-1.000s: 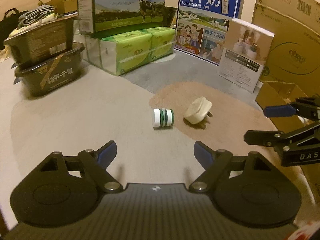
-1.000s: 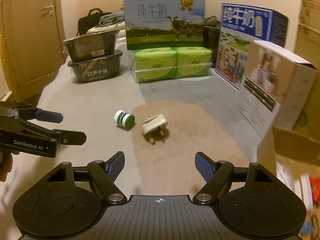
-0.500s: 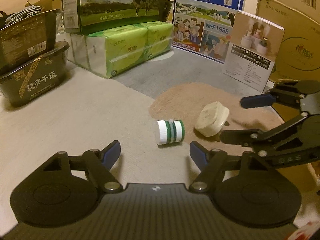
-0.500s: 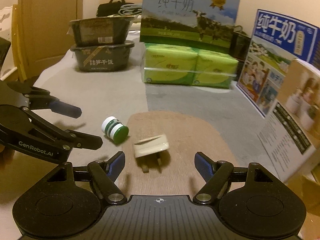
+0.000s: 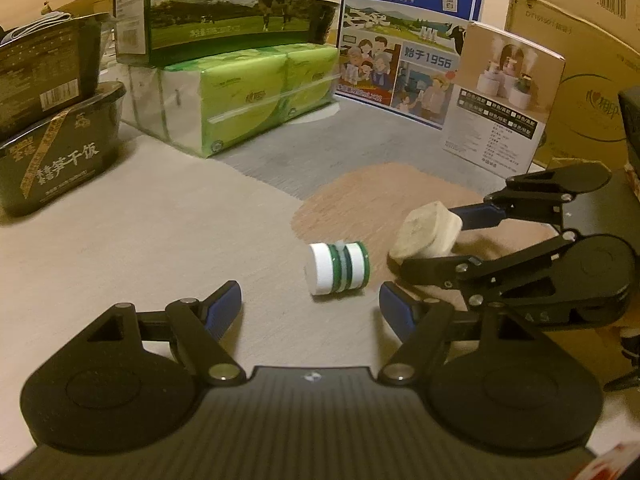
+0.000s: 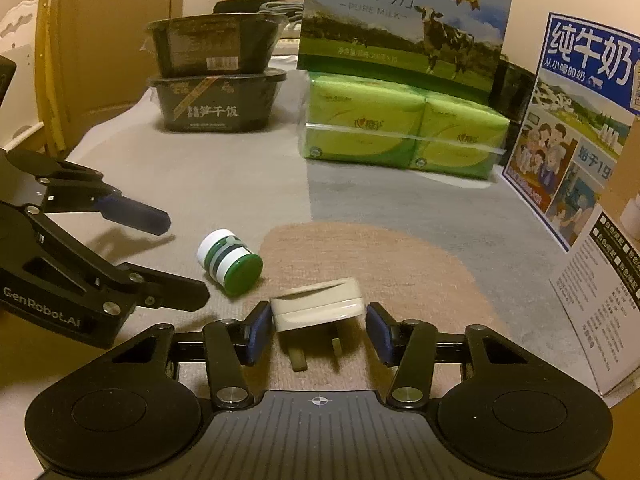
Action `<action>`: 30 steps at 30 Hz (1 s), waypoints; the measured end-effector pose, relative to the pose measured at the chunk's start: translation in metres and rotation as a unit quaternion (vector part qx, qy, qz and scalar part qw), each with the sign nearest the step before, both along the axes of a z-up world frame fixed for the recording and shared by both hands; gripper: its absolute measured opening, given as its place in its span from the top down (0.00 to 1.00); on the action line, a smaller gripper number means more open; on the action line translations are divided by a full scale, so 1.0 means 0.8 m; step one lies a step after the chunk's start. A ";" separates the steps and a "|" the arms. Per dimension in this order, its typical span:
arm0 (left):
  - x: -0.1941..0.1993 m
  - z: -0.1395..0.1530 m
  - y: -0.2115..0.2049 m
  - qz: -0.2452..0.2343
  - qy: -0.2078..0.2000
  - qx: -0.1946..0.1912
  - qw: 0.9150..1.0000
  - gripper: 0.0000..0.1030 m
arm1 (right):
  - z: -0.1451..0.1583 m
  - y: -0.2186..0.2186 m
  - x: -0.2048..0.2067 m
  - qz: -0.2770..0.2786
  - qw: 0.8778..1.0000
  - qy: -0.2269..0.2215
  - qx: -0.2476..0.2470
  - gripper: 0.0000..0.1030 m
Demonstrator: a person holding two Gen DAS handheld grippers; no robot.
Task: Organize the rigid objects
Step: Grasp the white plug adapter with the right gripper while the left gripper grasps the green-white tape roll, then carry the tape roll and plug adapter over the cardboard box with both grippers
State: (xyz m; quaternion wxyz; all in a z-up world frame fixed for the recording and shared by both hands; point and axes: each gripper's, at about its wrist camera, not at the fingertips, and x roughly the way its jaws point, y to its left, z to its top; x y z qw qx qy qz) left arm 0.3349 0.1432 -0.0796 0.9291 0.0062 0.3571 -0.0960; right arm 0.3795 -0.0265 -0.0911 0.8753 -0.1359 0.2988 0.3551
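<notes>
Plug (image 6: pixel 318 306) cream, 3 prongs, between open right tool (image 6: pixel 318 330) pads

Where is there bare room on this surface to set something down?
Bare grey cloth lies between the stacked black food bowls, the green tissue packs and the small green-and-white bottle. The brown mat is bare beyond the plug adapter. It is crowded around the bottle and adapter, where both hand-held grippers sit.

Smooth glossy cream plastic plug (image 6: pixel 318 306), glossy green-and-white plastic jar (image 6: pixel 229 261), matt black tool (image 6: pixel 318 328) with blue rubbery pads (image 6: pixel 378 330), short-pile woven rug (image 6: pixel 400 264), printed glossy cardboard milk carton (image 6: pixel 404 24), shiny film-wrapped tissue packs (image 6: pixel 404 132).
</notes>
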 end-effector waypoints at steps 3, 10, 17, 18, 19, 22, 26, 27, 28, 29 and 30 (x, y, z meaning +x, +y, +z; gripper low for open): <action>0.004 -0.001 -0.006 -0.003 -0.001 -0.003 1.000 0.31 | 0.002 -0.006 0.000 -0.022 1.000 0.000 -0.007 0.50; 0.016 -0.003 -0.020 -0.005 -0.006 -0.002 1.000 0.47 | 0.004 -0.028 0.003 -0.063 0.998 0.012 -0.009 0.50; 0.018 -0.005 -0.023 0.013 -0.006 0.003 1.000 0.71 | 0.008 -0.033 0.002 -0.076 0.997 0.016 -0.008 0.50; 0.016 -0.005 -0.024 0.015 -0.005 0.006 1.000 0.72 | 0.008 -0.034 0.001 -0.078 0.997 0.016 -0.009 0.50; 0.014 -0.004 -0.025 0.018 -0.005 0.008 1.000 0.72 | 0.009 -0.034 0.000 -0.080 0.997 0.017 -0.009 0.50; 0.004 -0.001 -0.025 0.024 0.001 0.004 1.000 0.73 | 0.012 -0.037 -0.006 -0.085 0.996 0.021 -0.006 0.50; -0.019 0.006 -0.030 0.031 0.004 -0.004 0.999 0.73 | 0.022 -0.044 -0.022 -0.096 0.995 0.028 0.002 0.50; -0.026 0.009 -0.033 0.031 0.005 -0.006 0.999 0.73 | 0.025 -0.047 -0.027 -0.099 0.995 0.031 0.005 0.50; -0.034 0.012 -0.035 0.032 0.005 -0.009 0.999 0.73 | 0.028 -0.050 -0.034 -0.103 0.994 0.033 0.007 0.50; -0.044 0.016 -0.037 0.034 0.006 -0.014 0.999 0.73 | 0.032 -0.053 -0.040 -0.106 0.994 0.036 0.009 0.50; -0.052 0.020 -0.040 0.035 0.007 -0.017 0.999 0.73 | 0.036 -0.057 -0.048 -0.111 0.993 0.040 0.014 0.50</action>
